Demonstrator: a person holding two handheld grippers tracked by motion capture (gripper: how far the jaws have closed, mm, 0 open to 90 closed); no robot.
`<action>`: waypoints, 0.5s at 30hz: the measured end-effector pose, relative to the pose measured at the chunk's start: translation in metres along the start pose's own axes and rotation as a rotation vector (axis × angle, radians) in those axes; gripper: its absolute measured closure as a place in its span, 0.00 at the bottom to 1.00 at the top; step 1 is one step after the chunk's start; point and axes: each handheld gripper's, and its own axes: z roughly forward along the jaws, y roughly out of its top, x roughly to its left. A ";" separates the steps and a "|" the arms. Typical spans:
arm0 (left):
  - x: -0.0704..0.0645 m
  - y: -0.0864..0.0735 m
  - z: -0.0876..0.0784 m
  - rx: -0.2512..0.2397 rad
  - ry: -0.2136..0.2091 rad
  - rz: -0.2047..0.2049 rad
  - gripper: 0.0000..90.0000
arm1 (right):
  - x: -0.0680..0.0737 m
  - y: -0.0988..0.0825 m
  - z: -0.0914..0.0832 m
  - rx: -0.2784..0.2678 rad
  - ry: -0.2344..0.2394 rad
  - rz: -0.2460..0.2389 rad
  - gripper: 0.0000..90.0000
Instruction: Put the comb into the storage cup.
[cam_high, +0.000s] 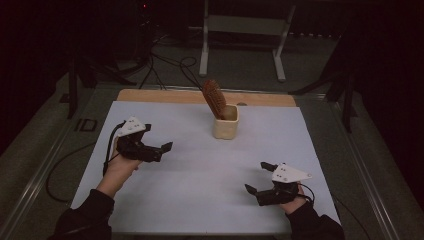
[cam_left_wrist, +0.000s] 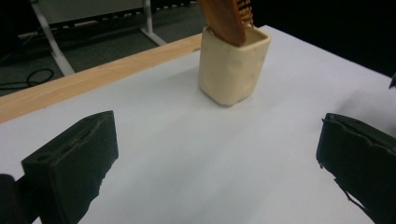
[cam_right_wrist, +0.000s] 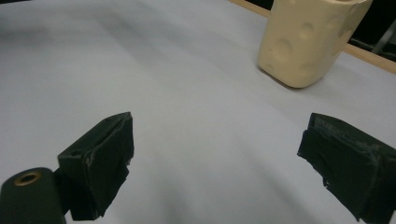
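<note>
Both grippers hang with their jaws spread wide apart and nothing between them. In the high view the left gripper (cam_high: 159, 148) sits at the left side of the white sheet (cam_high: 200, 180), held in the person's left hand (cam_high: 120, 162), its jaws aimed to the right across the table; one tip stands out clearly there, the other is lost against the dark body. From the left gripper view, its two black pads stand at the far edges of the picture with bare white sheet between, touching nothing. The right gripper (cam_high: 259, 177) is at the near right of the sheet, gripped by the right hand (cam_high: 295, 202), jaws aimed leftward, one tip nearer and one farther, again well apart and empty. In the right gripper view the gap between its pads is just as broad, over plain white surface. A cream cup (cam_high: 225, 121) with round dimples on its side stands upright toward the far middle of the sheet, just short of the wooden strip (cam_high: 165, 96) along the table's far edge, well apart from both grippers. A brown wooden brush (cam_high: 214, 98) stands in the cup, its long axis close to upright but leaning up and to the left, bristled head topmost, its lower end down inside the cup.
</note>
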 end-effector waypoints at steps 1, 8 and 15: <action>0.000 -0.003 -0.002 0.000 0.000 0.001 0.00 | 0.000 0.000 0.000 0.000 -0.001 0.001 0.10; -0.002 -0.034 -0.014 0.018 0.005 0.000 0.00 | 0.000 0.000 0.000 -0.001 -0.003 0.000 0.10; -0.004 -0.065 -0.028 0.025 0.022 -0.002 0.00 | 0.002 0.001 0.001 0.001 -0.003 0.007 0.10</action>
